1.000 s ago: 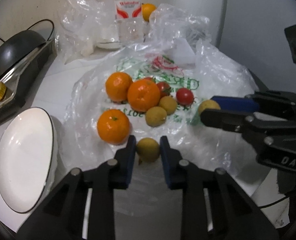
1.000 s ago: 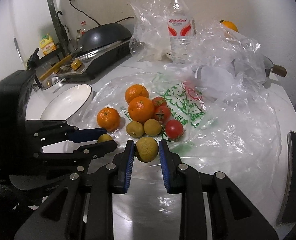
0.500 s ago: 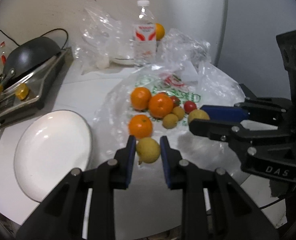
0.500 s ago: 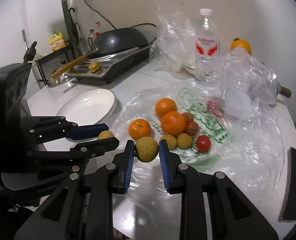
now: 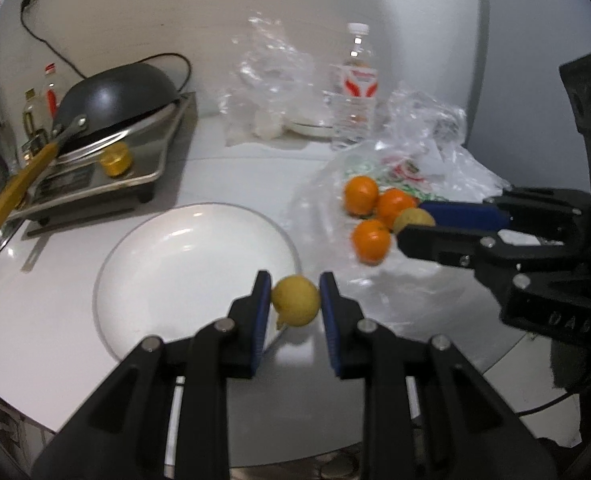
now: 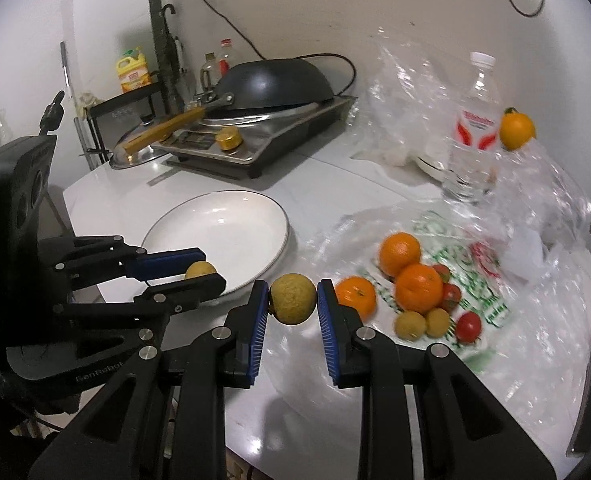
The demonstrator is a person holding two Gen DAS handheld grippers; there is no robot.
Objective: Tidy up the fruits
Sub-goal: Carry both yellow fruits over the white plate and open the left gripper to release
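Observation:
My left gripper [image 5: 295, 300] is shut on a small yellow fruit [image 5: 296, 300], held above the near right rim of the empty white plate [image 5: 175, 264]. My right gripper [image 6: 292, 299] is shut on a brownish-yellow fruit [image 6: 292, 299], held above the table between the plate [image 6: 223, 236] and the fruit pile. In the right wrist view the left gripper [image 6: 203, 274] shows at the left with its fruit. Three oranges [image 6: 417, 287], two small yellow fruits [image 6: 411, 325] and cherry tomatoes [image 6: 468, 326] lie on a flattened plastic bag [image 6: 475, 280].
An induction cooker with a black wok [image 6: 271, 84] stands at the back left, a pot lid beside it. A water bottle [image 6: 475, 128], crumpled clear bags [image 6: 399, 92] and another orange [image 6: 516, 129] stand at the back. The table's rounded front edge is close below me.
Both grippers have lifted and pulled back to the left, away from the fruit pile, each still holding its fruit. The left one now hangs over the plate's rim.

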